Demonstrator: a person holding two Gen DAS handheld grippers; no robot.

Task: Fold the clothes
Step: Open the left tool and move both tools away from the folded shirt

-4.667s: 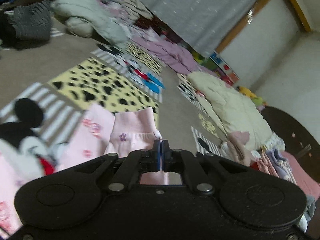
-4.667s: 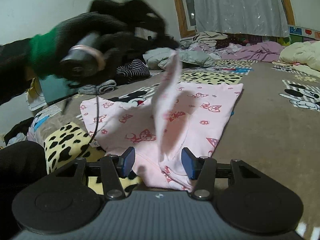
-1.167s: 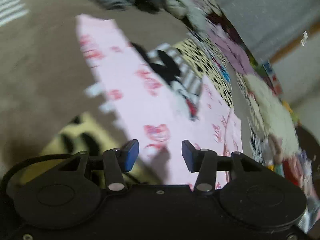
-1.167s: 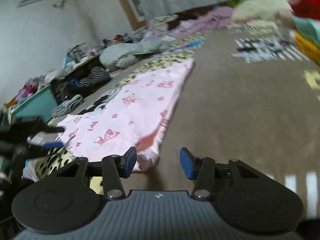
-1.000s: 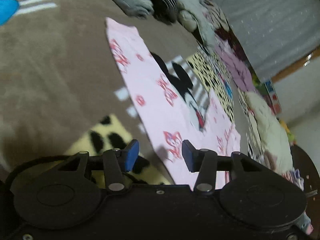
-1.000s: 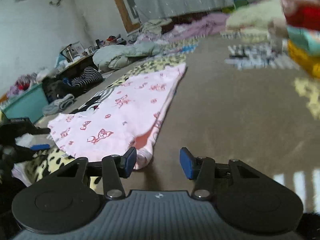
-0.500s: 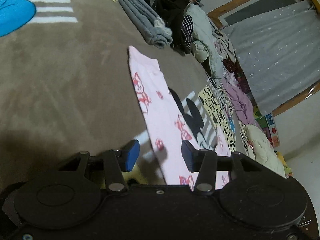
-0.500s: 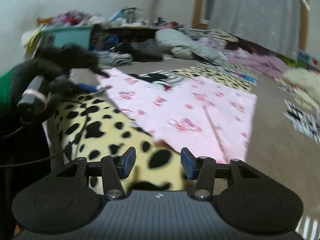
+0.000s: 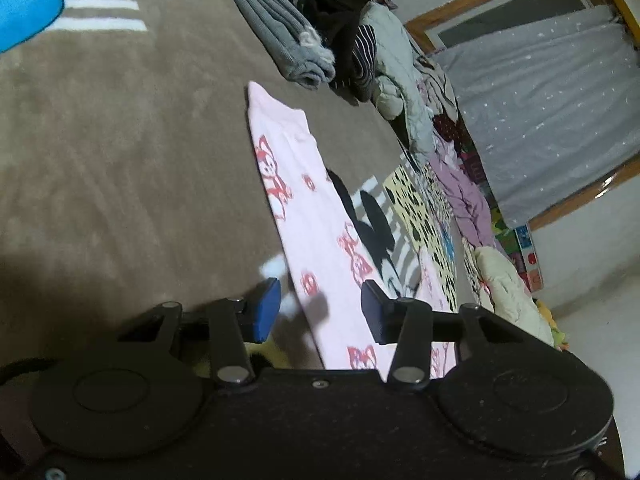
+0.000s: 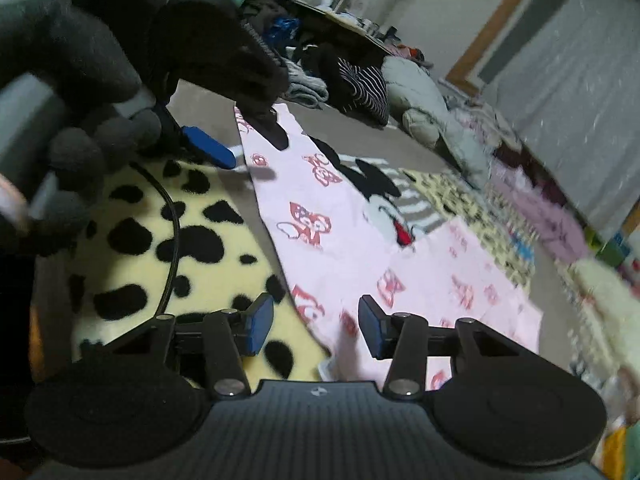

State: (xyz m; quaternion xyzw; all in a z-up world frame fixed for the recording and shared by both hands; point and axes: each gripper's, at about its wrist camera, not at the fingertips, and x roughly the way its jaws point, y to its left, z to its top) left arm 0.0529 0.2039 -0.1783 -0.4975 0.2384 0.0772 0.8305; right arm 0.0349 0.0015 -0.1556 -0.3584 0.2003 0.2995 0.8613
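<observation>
The pink printed garment (image 9: 316, 240) lies flat on the floor, its long axis running away from both grippers, with its near edge between the wide-open, empty jaws of the left gripper (image 9: 318, 312) and right gripper (image 10: 316, 326).

A grey curtain (image 9: 552, 92) hangs beyond the brown carpet (image 9: 100, 152).

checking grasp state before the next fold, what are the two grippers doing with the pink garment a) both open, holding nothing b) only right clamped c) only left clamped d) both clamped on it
a: the left gripper and right gripper both show jaws spread, with the pink garment lying flat on the rug beyond them.
</observation>
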